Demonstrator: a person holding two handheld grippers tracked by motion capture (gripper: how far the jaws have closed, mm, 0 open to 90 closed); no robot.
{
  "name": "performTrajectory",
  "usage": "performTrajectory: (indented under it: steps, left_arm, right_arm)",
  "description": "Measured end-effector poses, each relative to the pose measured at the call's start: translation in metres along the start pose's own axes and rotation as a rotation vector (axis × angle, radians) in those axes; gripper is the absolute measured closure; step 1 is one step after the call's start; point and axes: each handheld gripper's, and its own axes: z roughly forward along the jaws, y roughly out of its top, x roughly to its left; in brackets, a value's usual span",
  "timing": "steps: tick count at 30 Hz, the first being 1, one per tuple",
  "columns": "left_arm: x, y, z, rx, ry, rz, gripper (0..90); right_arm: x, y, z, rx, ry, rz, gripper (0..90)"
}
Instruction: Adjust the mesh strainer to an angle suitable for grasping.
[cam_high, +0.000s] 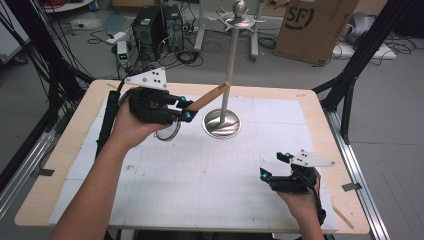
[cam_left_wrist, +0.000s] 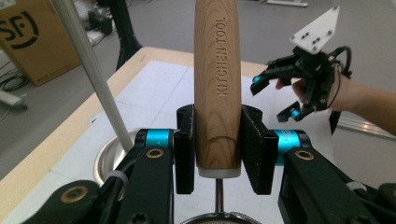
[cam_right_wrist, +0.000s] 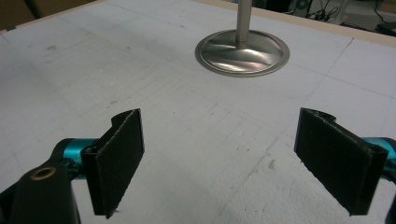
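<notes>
The left tongs (cam_left_wrist: 217, 156) are clamped on the butt of a wooden kitchen-tool handle (cam_left_wrist: 217, 84), with a metal stem and ring below, probably to hang on the rack. In the high view the handle (cam_high: 207, 98) angles toward the rack pole (cam_high: 231, 55) at upper centre, above its round base (cam_high: 221, 123). The right tongs (cam_high: 275, 165) rest wide open and empty at lower right of the worktop (cam_high: 300, 95).

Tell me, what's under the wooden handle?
Under the handle, between the left fingers, a thin metal rod runs down to a round rim. The rest is hidden.
</notes>
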Motion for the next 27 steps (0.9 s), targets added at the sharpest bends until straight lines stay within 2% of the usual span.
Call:
performTrajectory:
  steps: [11, 27]
  left_arm:
    - [0.021, 0.019, -0.003, -0.017, 0.036, -0.009, 68.6]
    - [0.045, 0.045, -0.002, -0.005, 0.1, -0.003, 68.6]
  right_arm:
    - [-0.001, 0.0, -0.001, -0.005, 0.001, 0.003, 14.9]
    - [-0.001, -0.001, 0.0, 0.0, 0.004, 0.005, 14.9]
